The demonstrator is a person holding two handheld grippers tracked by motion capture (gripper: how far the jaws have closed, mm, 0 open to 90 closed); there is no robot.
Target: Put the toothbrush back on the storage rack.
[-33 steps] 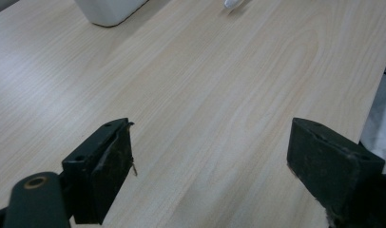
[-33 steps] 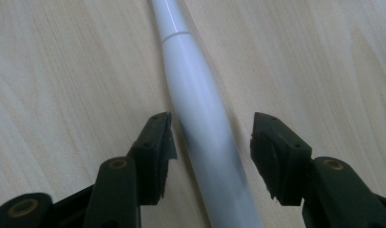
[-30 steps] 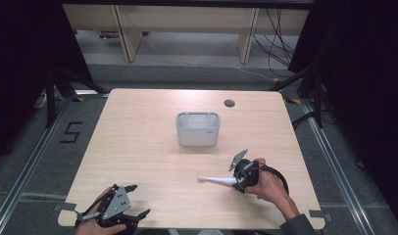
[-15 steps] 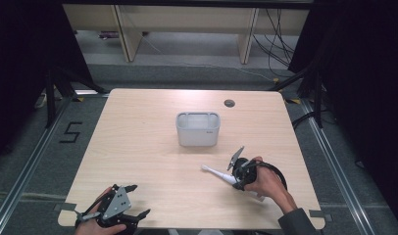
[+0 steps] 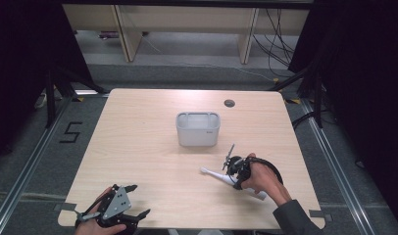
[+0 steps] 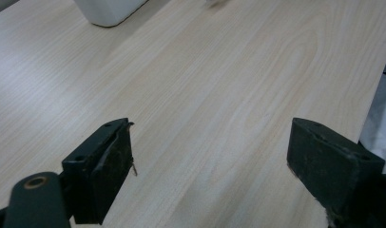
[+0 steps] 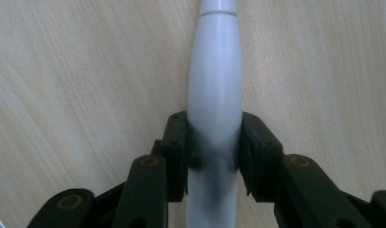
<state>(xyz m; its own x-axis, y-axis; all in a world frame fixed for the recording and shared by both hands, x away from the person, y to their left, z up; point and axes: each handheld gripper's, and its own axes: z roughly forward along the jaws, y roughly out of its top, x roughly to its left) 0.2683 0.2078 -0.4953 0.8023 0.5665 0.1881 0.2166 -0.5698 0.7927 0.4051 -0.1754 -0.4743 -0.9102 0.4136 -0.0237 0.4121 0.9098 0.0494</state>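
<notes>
A white tapered handle, like an electric toothbrush [image 5: 215,176], lies slanted on the wooden table [image 5: 138,147] at the near right. My right gripper [image 5: 235,169] has just been closing and its pads now press on both sides of the toothbrush [image 7: 215,85]; right gripper [image 7: 215,137]. Near the table's front left corner my left gripper [image 5: 138,199] is held with jaws spread wide and nothing between them; left gripper [image 6: 210,142] over bare wood.
A white rectangular bin [image 5: 198,129] stands at mid table, beyond the right hand; its corner is the white bin [image 6: 110,9] at the top of the left gripper view. A round cable hole [image 5: 229,103] sits near the far edge. Dark floor surrounds the table.
The right jaws closed onto the white toothbrush. Its free tip swung from pointing left to slanting up-left. The left gripper stayed put.
</notes>
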